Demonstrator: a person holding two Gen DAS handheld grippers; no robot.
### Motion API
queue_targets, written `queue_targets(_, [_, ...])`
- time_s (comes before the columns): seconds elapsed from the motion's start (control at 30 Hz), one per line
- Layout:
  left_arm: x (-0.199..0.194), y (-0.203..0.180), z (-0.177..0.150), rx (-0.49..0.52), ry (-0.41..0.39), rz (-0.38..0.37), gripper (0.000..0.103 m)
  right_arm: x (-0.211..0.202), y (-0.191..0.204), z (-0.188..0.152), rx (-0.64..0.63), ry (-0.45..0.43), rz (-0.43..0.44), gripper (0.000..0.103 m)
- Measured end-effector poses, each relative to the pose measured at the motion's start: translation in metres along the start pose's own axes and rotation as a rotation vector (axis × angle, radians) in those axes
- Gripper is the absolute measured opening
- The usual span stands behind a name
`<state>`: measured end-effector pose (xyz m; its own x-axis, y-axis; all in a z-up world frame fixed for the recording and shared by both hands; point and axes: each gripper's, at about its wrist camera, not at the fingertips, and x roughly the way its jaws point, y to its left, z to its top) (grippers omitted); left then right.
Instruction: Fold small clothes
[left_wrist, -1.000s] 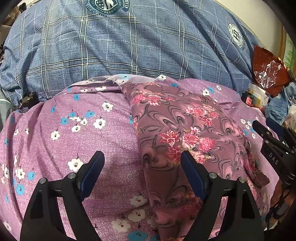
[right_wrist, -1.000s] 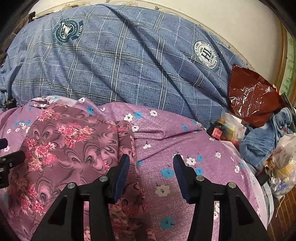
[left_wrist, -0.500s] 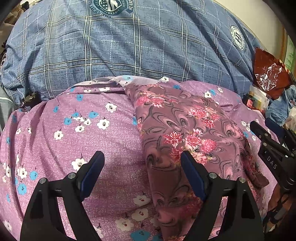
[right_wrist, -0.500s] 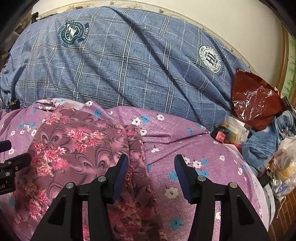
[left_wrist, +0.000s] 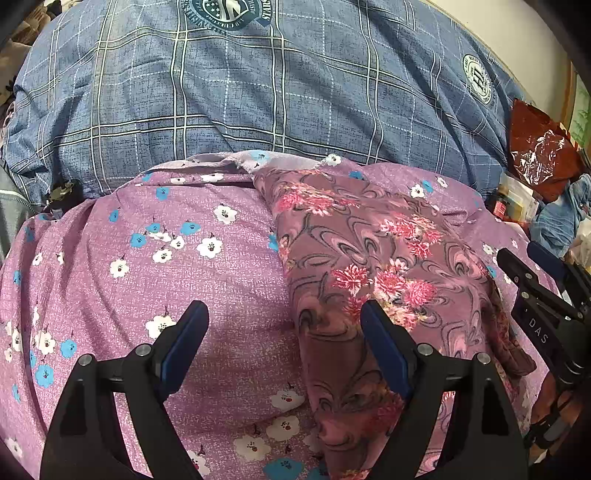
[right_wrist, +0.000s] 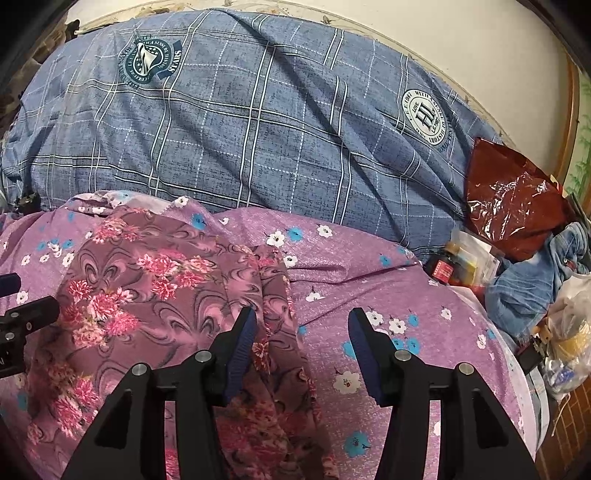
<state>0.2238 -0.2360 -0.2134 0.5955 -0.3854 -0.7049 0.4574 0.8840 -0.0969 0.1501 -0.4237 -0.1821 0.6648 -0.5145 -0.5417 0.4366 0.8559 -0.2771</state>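
A mauve garment (left_wrist: 376, 258) with grey swirls and pink flowers lies spread flat on a purple flowered bedsheet (left_wrist: 184, 266). My left gripper (left_wrist: 283, 310) hovers wide open over the garment's left edge, one finger above the sheet and the other above the cloth. My right gripper (right_wrist: 303, 317) hangs open over the right edge of the garment (right_wrist: 147, 288), with nothing pinched between its pads. Each gripper shows at the rim of the other's view: the right gripper (left_wrist: 535, 295) and the left gripper (right_wrist: 22, 317).
A blue checked quilt (right_wrist: 258, 129) is heaped behind the sheet. At the right lie a dark red plastic bag (right_wrist: 517, 199), a blue denim cloth (right_wrist: 535, 280), small boxes and a clear bag. The bed's edge drops off at the far right.
The right gripper's jaws stand a little wider than a second ago. Both views have shifted only slightly. The garment lies as before.
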Motion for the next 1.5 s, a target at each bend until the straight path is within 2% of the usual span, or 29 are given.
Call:
queue_targets(0.67, [0.003,-0.001,-0.002,0.0,0.015,-0.014,0.085,0.002,-0.005,-0.005,-0.009,0.016,0.018,0.054])
queue_targets(0.77, [0.004,0.003,0.0,-0.002,0.023,-0.026,0.085,0.004,-0.018,-0.006,0.064,0.052,0.133,0.054])
queue_targets(0.87, [0.007,0.013,0.003,-0.028,0.048,-0.064,0.085,0.018,-0.045,-0.008,0.235,0.136,0.364,0.063])
queue_targets(0.97, [0.013,0.021,0.005,-0.043,0.099,-0.099,0.085,0.032,-0.064,-0.014,0.368,0.194,0.493,0.063])
queue_targets(1.13, [0.02,0.026,0.003,-0.074,0.142,-0.146,0.085,0.056,-0.074,-0.024,0.466,0.286,0.576,0.064])
queue_targets(1.33, [0.022,0.011,0.001,-0.019,0.155,-0.159,0.085,0.062,-0.07,-0.026,0.44,0.299,0.522,0.065])
queue_targets(1.5, [0.02,0.007,0.0,-0.003,0.152,-0.155,0.085,0.051,-0.065,-0.019,0.387,0.248,0.443,0.065])
